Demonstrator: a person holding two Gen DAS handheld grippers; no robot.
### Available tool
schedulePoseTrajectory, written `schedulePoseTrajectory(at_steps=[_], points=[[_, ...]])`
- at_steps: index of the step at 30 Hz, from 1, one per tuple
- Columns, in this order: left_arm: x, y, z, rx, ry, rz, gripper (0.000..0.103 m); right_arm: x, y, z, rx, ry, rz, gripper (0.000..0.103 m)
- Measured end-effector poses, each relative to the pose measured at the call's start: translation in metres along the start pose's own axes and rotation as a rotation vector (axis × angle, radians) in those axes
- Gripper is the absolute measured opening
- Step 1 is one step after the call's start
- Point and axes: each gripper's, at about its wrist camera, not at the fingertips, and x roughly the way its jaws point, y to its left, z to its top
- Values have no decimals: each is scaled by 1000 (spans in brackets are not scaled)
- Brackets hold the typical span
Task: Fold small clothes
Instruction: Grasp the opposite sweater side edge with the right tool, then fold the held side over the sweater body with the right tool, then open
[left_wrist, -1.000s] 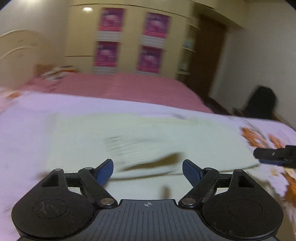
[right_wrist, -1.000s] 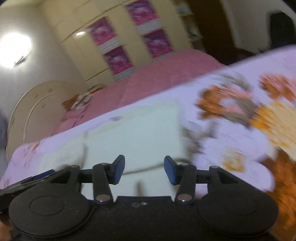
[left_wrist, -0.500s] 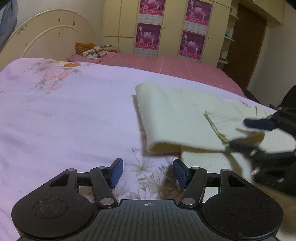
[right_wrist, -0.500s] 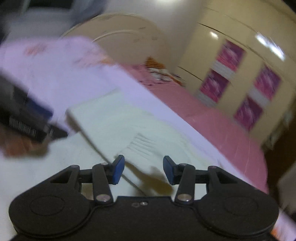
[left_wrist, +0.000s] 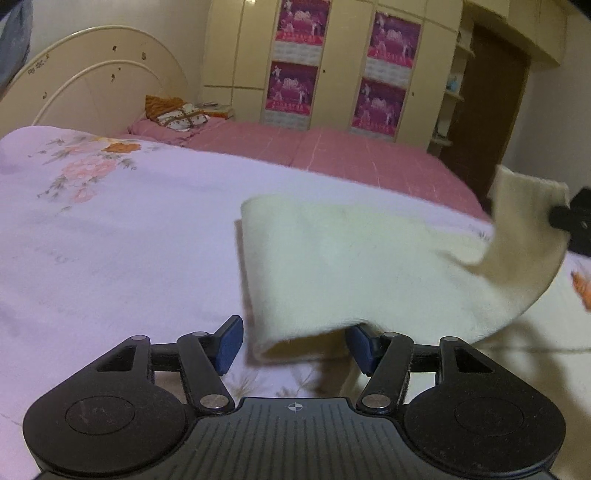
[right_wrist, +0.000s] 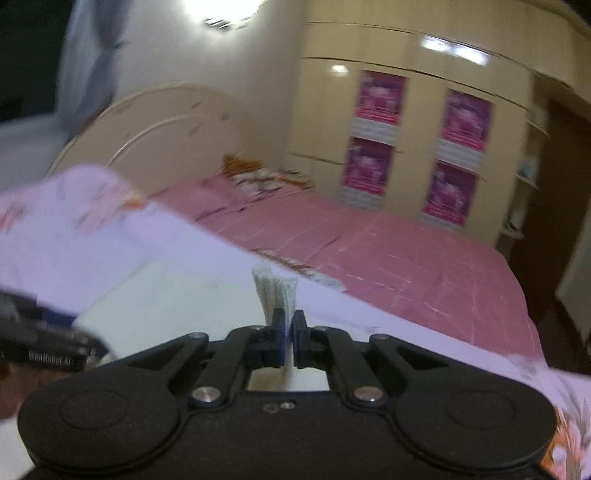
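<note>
The right gripper (right_wrist: 289, 325) pinches a ribbed edge of the cream garment (left_wrist: 351, 258), lifting that end off the bed (left_wrist: 110, 240). The left gripper (left_wrist: 293, 343), spread wide, hovers just before the near folded corner, the cloth's long axis running rightward toward the raised end.

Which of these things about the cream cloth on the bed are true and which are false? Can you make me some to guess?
1. The right gripper is shut on an edge of the cream cloth. True.
2. The left gripper is squeezing the cloth too. False: its jaws stand wide open, with the near folded corner lying between them, ungripped.
3. One end of the cloth is lifted off the floral sheet. True: the right side hangs in the air.
4. The posters on the wardrobe are green. False: they are pink and purple.
5. The cloth is rolled into a ball. False: it lies in a flat fold.
</note>
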Motion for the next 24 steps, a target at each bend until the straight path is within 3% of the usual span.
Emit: schedulePoseTrajectory(at_steps=[6,10,13,15,24], points=[[-12,2,9,-47,-84,-7,61,-17,-50,-9,124,-1,-37,4],[-1,-7,14,1,-39,-28,61,-20,-57,-15,141,-2,-56,4],[8,-13,7,57,24,51,61,-20,-60,-18,157,2,-69,4],[13,-9,1,32,63,39,61,-22,-61,-24,163,11,-80,4],[17,-7,1,45,63,28,61,-43,-99,-51,314,31,-135,4]])
